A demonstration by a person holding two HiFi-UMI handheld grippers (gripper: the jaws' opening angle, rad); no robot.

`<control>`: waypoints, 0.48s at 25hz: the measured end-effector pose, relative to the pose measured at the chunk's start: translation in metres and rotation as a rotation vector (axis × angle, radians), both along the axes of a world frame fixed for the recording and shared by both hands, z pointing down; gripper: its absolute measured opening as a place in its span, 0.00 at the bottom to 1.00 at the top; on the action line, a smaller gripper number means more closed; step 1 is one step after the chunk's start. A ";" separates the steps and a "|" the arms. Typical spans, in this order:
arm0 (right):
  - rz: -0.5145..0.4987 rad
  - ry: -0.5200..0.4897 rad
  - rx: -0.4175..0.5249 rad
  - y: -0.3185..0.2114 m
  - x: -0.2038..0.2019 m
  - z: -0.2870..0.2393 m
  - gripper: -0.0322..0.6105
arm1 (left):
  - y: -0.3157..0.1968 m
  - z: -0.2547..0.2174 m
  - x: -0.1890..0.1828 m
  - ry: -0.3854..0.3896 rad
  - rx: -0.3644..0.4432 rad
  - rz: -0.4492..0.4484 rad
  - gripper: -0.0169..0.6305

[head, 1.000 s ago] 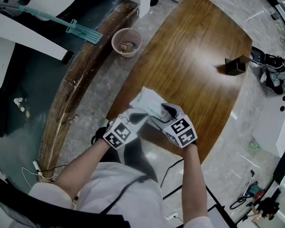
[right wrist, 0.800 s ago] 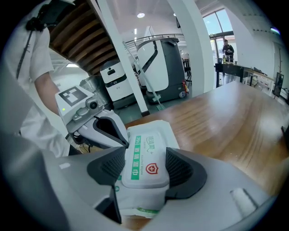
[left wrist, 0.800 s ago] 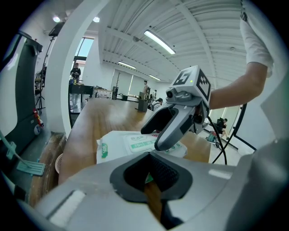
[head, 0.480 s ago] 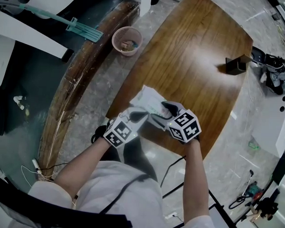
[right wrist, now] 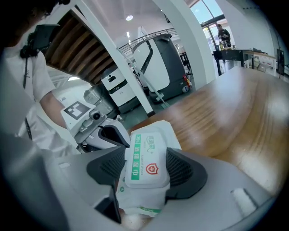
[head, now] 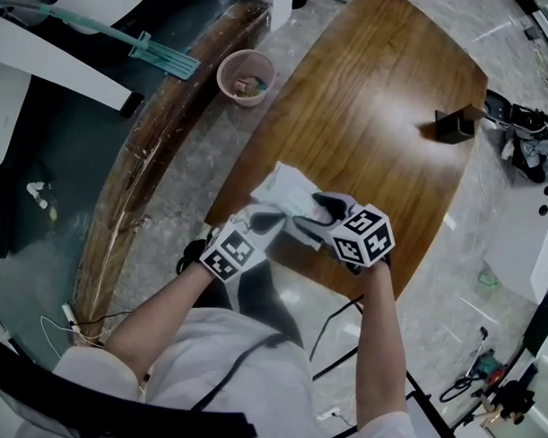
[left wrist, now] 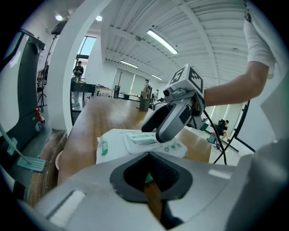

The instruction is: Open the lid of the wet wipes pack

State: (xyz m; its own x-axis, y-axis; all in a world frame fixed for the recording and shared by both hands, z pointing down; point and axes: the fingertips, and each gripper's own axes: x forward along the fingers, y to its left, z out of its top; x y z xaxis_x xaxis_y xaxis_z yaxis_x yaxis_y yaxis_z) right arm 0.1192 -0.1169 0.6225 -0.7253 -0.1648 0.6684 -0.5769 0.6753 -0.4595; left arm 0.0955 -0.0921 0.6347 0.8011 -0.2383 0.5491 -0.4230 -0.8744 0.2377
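The left gripper [left wrist: 151,177] has its jaws almost together, pinching the near edge of the wet wipes pack [left wrist: 113,145], which sits at the near edge of the wooden table [head: 376,109]. The right gripper [right wrist: 145,168] is spread wide. Its pads press against both long sides of the white lid [right wrist: 145,153], which lies flat on the pack.

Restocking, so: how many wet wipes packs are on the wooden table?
1: the wet wipes pack, at the near edge of the table. No other shows; the table's far end is cropped.
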 end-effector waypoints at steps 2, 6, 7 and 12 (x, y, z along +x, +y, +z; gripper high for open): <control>-0.002 0.010 0.023 0.001 0.000 -0.001 0.51 | 0.000 -0.001 -0.001 0.000 -0.003 -0.006 0.03; -0.009 0.030 0.068 0.002 -0.001 -0.004 0.51 | 0.001 -0.003 -0.002 0.003 -0.006 -0.013 0.03; -0.009 0.031 0.079 0.002 -0.001 -0.006 0.51 | 0.001 -0.003 -0.002 0.004 -0.004 -0.014 0.03; 0.013 0.028 0.122 -0.003 0.000 -0.014 0.51 | -0.002 -0.008 -0.003 0.011 0.003 -0.032 0.03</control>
State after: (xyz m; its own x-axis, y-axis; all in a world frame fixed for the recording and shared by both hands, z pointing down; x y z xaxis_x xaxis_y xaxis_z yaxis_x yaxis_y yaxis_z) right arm 0.1187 -0.1203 0.6083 -0.7043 -0.2550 0.6626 -0.5970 0.7177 -0.3584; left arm 0.0922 -0.0939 0.6262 0.7990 -0.2656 0.5395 -0.4483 -0.8611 0.2399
